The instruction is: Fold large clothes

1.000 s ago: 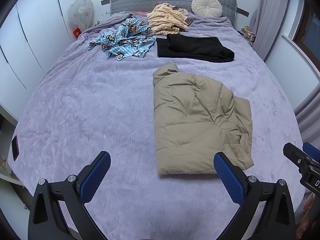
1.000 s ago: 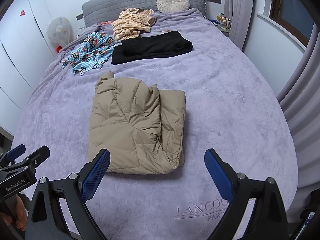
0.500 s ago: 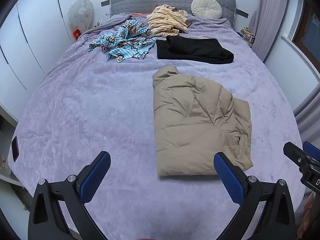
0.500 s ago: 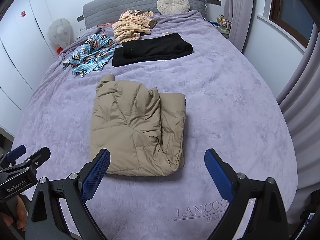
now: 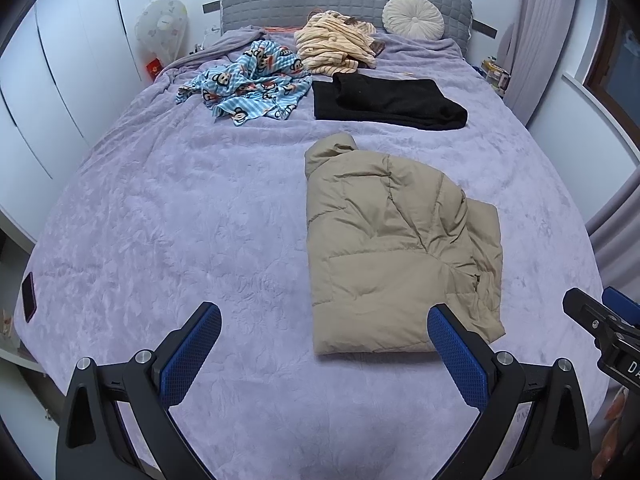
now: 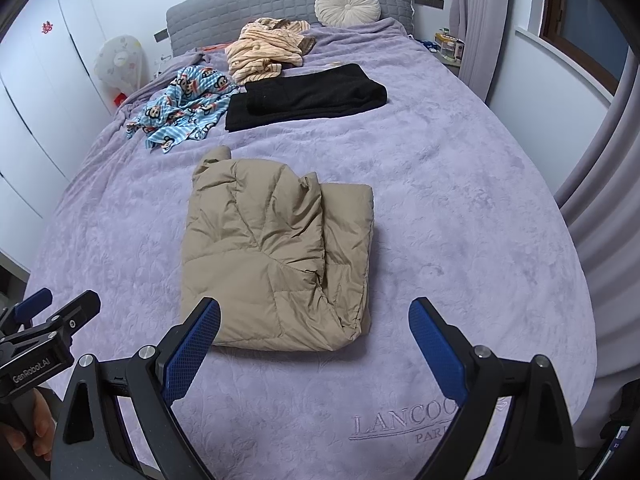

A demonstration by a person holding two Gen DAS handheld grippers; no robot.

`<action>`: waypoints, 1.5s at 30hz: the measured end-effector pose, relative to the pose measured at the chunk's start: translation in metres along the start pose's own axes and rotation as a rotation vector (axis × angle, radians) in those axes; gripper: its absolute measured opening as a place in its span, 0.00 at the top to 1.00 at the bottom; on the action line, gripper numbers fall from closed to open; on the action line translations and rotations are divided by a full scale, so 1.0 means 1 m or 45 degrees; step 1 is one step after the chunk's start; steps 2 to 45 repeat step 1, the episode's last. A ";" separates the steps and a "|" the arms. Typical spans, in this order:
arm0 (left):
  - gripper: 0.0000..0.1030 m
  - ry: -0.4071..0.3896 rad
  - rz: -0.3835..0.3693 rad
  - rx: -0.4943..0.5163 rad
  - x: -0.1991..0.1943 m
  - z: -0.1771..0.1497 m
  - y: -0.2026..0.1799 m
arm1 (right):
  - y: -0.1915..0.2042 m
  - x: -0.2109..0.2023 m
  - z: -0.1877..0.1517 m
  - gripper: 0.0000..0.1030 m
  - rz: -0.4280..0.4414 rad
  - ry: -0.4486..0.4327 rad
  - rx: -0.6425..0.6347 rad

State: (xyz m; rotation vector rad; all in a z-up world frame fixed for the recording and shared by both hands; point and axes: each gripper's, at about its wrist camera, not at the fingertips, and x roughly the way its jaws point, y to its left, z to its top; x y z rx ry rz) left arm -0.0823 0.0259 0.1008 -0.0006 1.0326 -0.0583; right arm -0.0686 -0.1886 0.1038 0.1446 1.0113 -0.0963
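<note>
— While the beige puffer jacket (image 6: 276, 256) is lying folded lengthwise on the purple bed (image 6: 460, 184), where are the tools sitting?

— Both are hovering over the near edge at six o'clock. The left gripper (image 5: 324, 356) is holding its fingers wide apart, gripping nothing; the right gripper (image 6: 314, 344) is doing the same, with the jacket's hem just beyond its left finger.

— How is the jacket looking to handle?

— Soft, puffy and light, I'd judge, with a slick shell — it is probably going to spring open unless pressed. Pinching the two hem corners at six o'clock and carrying them towards the collar at twelve looks soundest.

— Any containers?

— None showing. At twelve o'clock a black garment (image 6: 308, 94) is lying folded, a monkey-print garment (image 6: 184, 110) and a striped one (image 6: 268, 54) are lying crumpled, and a round cushion (image 6: 347, 5) is leaning on the headboard.
</note>
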 end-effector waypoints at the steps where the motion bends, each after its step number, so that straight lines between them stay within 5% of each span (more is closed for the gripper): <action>1: 0.00 0.001 0.002 -0.002 0.000 0.000 0.000 | 0.000 0.000 0.000 0.07 0.000 0.001 0.000; 45: 0.00 0.001 0.002 -0.002 0.000 0.000 0.000 | 0.000 0.000 0.000 0.07 0.000 0.001 0.000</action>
